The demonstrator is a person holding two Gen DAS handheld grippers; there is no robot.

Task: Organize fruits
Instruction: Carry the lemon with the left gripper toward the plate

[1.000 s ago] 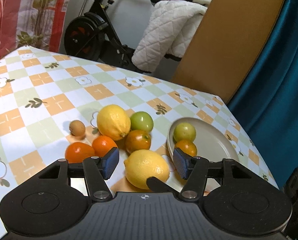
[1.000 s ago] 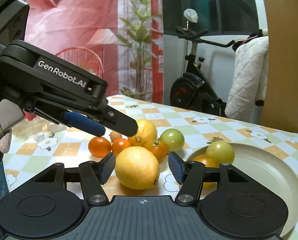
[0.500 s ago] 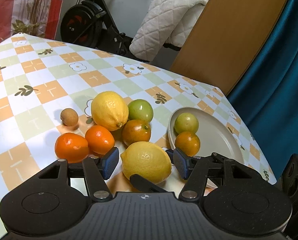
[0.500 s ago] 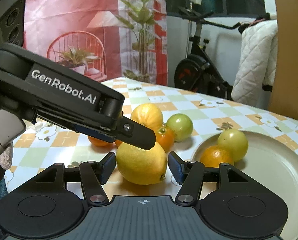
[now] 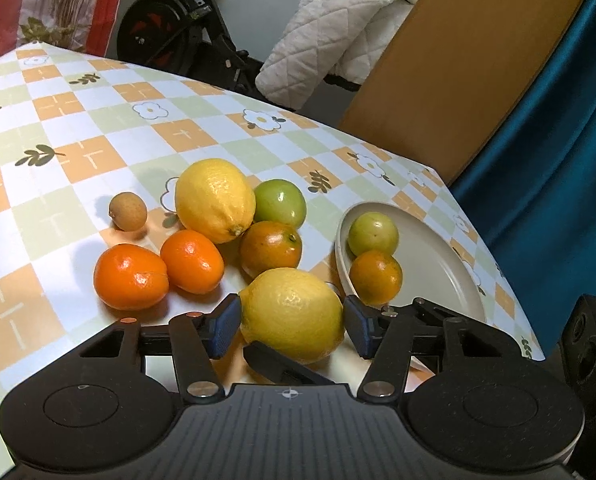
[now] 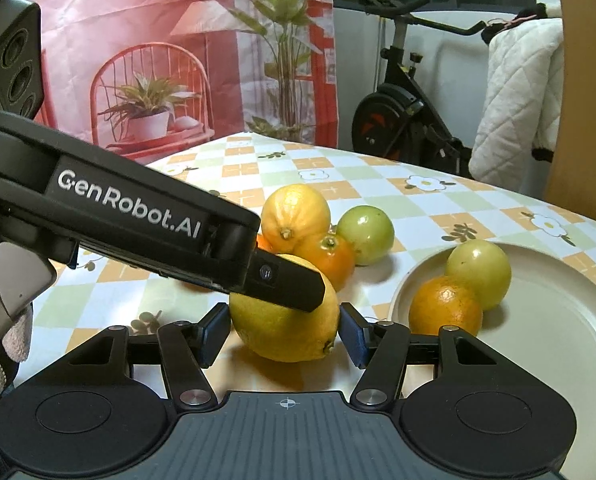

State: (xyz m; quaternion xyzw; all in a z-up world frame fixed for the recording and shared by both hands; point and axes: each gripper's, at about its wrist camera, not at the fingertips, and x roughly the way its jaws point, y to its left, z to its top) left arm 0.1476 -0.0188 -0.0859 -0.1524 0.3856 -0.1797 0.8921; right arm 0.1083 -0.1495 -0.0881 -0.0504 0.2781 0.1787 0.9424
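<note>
Right now the left gripper [image 5: 291, 320] has its blue-padded jaws spread to either side of the near lemon [image 5: 291, 314], the pads just beside the rind; whether they touch it cannot be told. The right gripper [image 6: 285, 330] brackets the same lemon from another angle, its pads likewise parted and close to the skin, while one black finger of the left gripper crosses over the top of the fruit. That lemon is pebbled, oval and lies on the table [image 5: 77, 128] just left of the plate [image 5: 438, 264].

Beyond it sit a dull orange-green citrus [image 5: 271, 248], a smooth green round fruit [image 5: 280, 203] and a second, larger lemon [image 5: 214, 200], all crowded together and touching. Two glossy tangerines [image 5: 157, 274] lie side by side to the left, with a small brown rough-skinned fruit [image 5: 127, 212] apart from them. The shallow beige plate holds a green fruit [image 5: 373, 234] and an orange one [image 5: 376, 277] against its near rim; most of its dish is bare.

Open checked oilcloth stretches left and far; the table's edge runs close behind the plate.
</note>
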